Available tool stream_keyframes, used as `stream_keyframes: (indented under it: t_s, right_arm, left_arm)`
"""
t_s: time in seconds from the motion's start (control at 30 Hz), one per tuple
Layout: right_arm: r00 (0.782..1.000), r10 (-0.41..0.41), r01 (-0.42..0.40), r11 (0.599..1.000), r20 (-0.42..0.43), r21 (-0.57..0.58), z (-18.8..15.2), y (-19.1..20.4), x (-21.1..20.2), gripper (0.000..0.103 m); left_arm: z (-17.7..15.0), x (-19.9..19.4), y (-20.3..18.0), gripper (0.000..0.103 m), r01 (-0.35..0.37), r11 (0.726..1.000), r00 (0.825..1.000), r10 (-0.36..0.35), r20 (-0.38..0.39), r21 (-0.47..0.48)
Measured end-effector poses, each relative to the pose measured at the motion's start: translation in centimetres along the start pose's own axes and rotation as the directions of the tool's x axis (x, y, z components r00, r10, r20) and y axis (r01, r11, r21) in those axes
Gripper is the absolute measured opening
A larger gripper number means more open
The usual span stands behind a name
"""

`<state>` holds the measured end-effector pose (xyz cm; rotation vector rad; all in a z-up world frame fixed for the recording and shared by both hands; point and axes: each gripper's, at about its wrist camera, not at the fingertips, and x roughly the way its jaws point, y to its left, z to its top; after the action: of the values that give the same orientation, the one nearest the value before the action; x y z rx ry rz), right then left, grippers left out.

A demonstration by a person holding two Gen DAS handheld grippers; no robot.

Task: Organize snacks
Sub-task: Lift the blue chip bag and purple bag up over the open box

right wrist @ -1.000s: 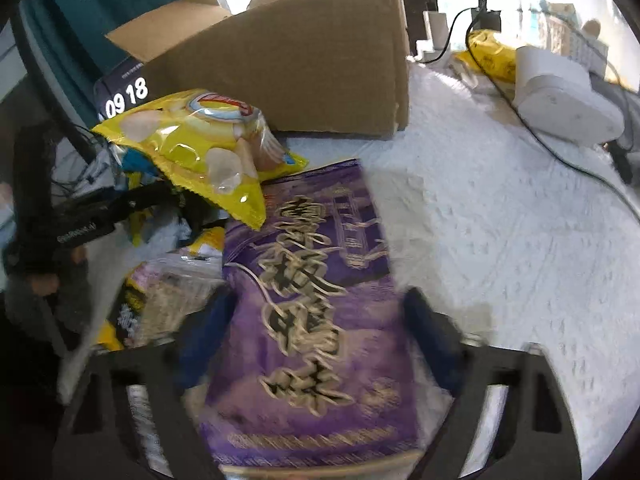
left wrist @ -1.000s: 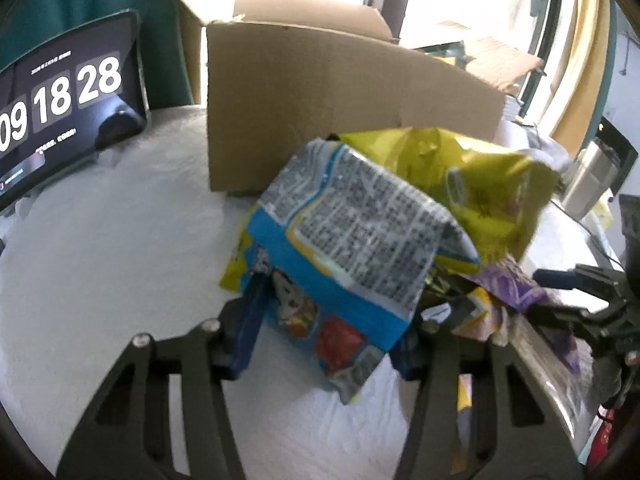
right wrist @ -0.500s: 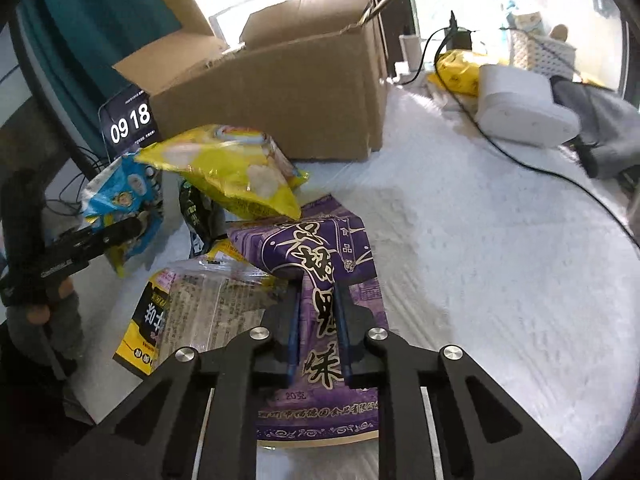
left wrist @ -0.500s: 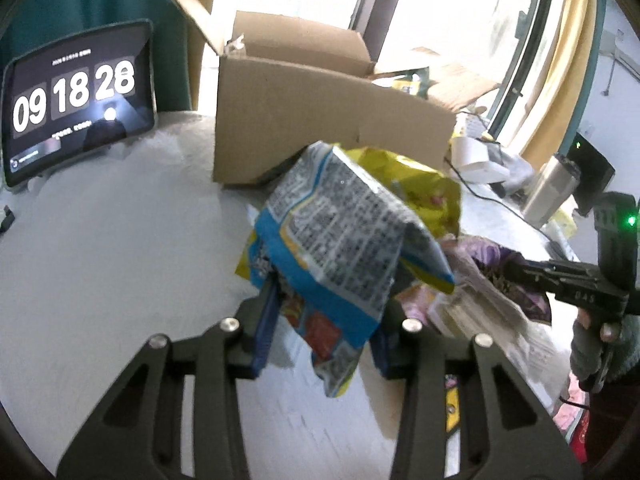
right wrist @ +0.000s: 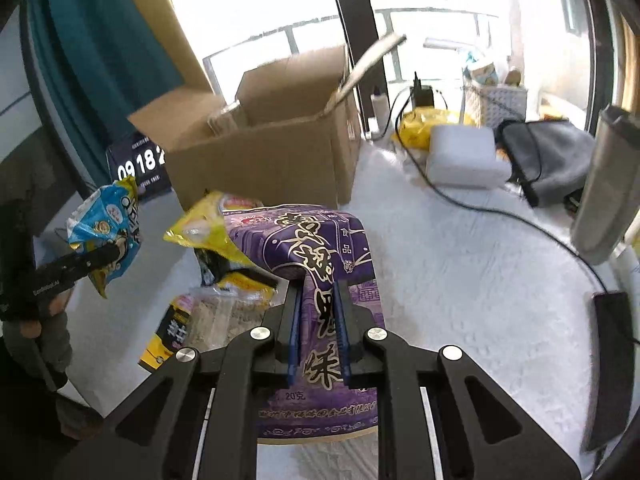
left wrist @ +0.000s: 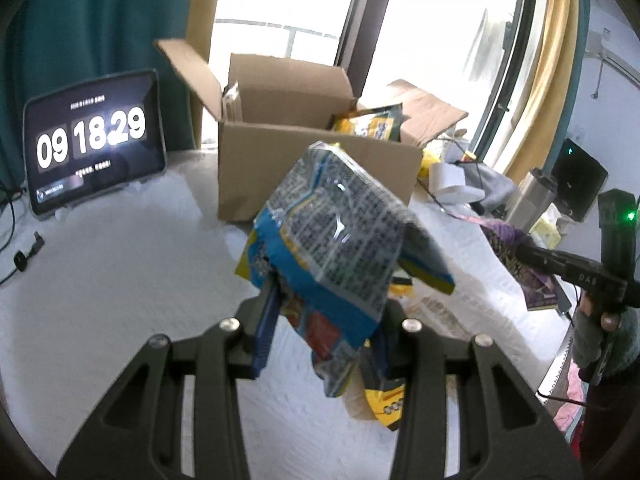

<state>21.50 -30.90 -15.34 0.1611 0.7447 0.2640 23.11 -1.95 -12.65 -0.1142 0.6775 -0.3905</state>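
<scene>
Left gripper (left wrist: 326,312) clamped on a blue bag (left wrist: 340,232), lifted off the table (left wrist: 120,280). Right gripper (right wrist: 318,320) clamped on a purple packet (right wrist: 320,248) before the cardboard box (right wrist: 272,156).

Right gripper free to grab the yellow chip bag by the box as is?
Probably not. The right gripper is shut on the purple snack bag, whose folded top overlaps the yellow chip bag. It would have to drop the purple one first.

My left fingers (left wrist: 266,312) are black with blue pads; their bag (left wrist: 332,240) is blue, grey-printed; my right's bag (right wrist: 320,264) is purple with gold lettering.
</scene>
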Motion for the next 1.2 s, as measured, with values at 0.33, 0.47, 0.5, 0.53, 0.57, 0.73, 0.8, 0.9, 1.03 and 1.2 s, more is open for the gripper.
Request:
stream_keyframes:
  t_s: [0.33, 0.47, 0.5, 0.53, 0.57, 0.73, 0.8, 0.9, 1.03, 1.2]
  right_arm:
    - [0.991, 0.018, -0.015, 0.999, 0.130, -0.029, 3.3, 1.0, -3.2, 0.017]
    - [0.983, 0.027, -0.018, 0.999, 0.184, -0.050, 5.3, 1.5, -4.3, 0.017]
    - [0.980, 0.030, -0.019, 0.998, 0.198, -0.058, 6.0, 1.7, -4.6, 0.017]
    - [0.977, 0.034, -0.021, 0.998, 0.209, -0.064, 6.4, 1.9, -4.9, 0.017]
    - [0.975, 0.037, -0.023, 0.997, 0.220, -0.068, 6.9, 2.0, -5.1, 0.017]
    - [0.963, 0.061, -0.034, 0.993, 0.261, -0.109, 9.8, 2.7, -6.1, 0.017]
    - [0.959, 0.071, -0.038, 0.992, 0.274, -0.123, 11.0, 2.9, -6.5, 0.017]
    - [0.955, 0.106, -0.075, 0.990, 0.277, -0.122, 13.5, 2.6, -6.5, 0.017]
    - [0.955, 0.125, -0.105, 0.991, 0.268, -0.086, 17.0, 1.8, -5.8, 0.017]
    - [0.957, 0.128, -0.121, 0.992, 0.261, -0.043, 20.7, 1.4, -4.7, 0.017]
  left_arm:
    - [4.0, -3.0, -1.6, 0.040, -0.021, 1.000, 0.995, 0.019, 0.094, 0.013]
    - [6.3, -4.0, -2.8, 0.040, -0.020, 0.999, 0.991, 0.016, 0.134, 0.034]
    - [6.8, -4.2, -3.0, 0.040, -0.015, 0.999, 0.990, 0.010, 0.143, 0.035]
    - [7.3, -4.4, -3.2, 0.040, -0.008, 0.999, 0.988, 0.003, 0.152, 0.034]
    - [7.6, -4.6, -3.4, 0.040, -0.003, 0.999, 0.987, -0.002, 0.159, 0.032]
    - [10.3, -5.7, -4.7, 0.040, 0.001, 0.999, 0.980, -0.011, 0.197, 0.050]
    - [11.8, -5.9, -4.9, 0.040, 0.003, 0.999, 0.979, -0.012, 0.202, 0.043]
    - [14.1, -6.1, -4.8, 0.040, 0.007, 1.000, 0.978, -0.010, 0.208, 0.012]
    - [17.4, -6.6, -4.9, 0.040, -0.020, 1.000, 0.972, 0.017, 0.235, 0.013]
    - [21.3, -4.8, -4.4, 0.041, -0.074, 0.997, 0.973, 0.064, 0.224, 0.036]
